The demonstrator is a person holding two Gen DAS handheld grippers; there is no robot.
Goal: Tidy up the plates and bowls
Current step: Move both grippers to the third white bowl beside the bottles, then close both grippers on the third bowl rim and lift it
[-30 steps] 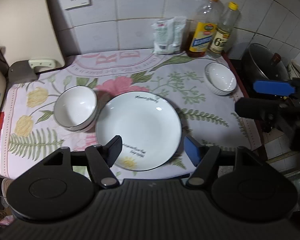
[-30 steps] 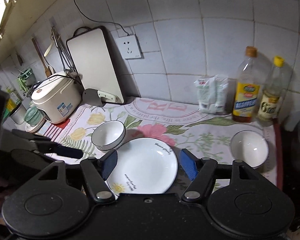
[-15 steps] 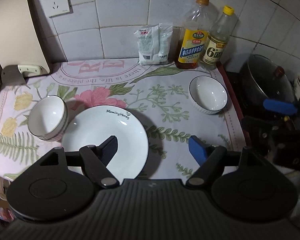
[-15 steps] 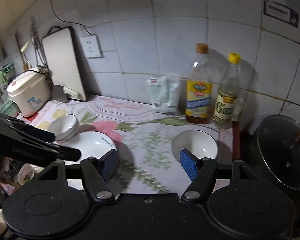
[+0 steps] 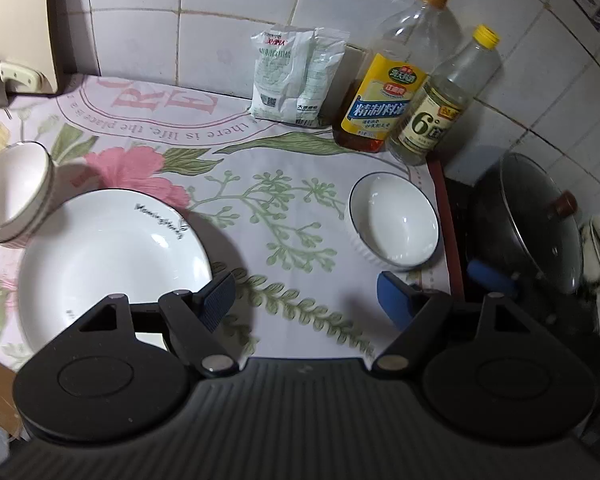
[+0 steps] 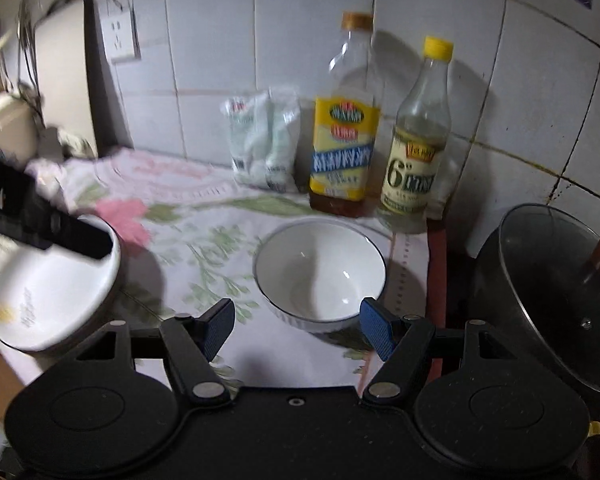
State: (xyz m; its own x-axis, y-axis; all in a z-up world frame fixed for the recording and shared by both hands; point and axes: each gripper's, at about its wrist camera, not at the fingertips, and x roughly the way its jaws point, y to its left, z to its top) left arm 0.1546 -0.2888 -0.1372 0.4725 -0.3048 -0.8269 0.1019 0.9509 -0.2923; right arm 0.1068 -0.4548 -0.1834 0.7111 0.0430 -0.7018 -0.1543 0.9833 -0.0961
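Floral cloth [image 5: 284, 168] covers the counter under white wall tiles. On it, toward the right edge, sits a lone white ribbed bowl [image 6: 320, 274] with a dark rim, upright, nothing in it. Right gripper [image 6: 296, 328] hangs just in front of this bowl, blue pads spread wide on either side of its near rim, not touching it as far as I can tell. Left of centre lies a big white plate [image 5: 108, 256] with small black script near its rim; beside its far-left edge, two nested white bowls [image 5: 14, 192], touching or nearly touching the plate. Left gripper [image 5: 304, 300] hovers over the cloth between plate and ribbed bowl, jaws open, holding nothing; its left finger overlaps the plate's near rim in view, contact unclear. Along the back wall: a white plastic packet [image 5: 296, 76], an orange-capped oil bottle [image 5: 392, 80] with yellow label, and a yellow-capped bottle [image 5: 440, 108] marked 6°, these two side by side. Right of the cloth, a dark pot with a tilted glass lid [image 6: 556, 296]. Wall socket [image 6: 120, 34] up left; right view is motion-blurred on its left side.
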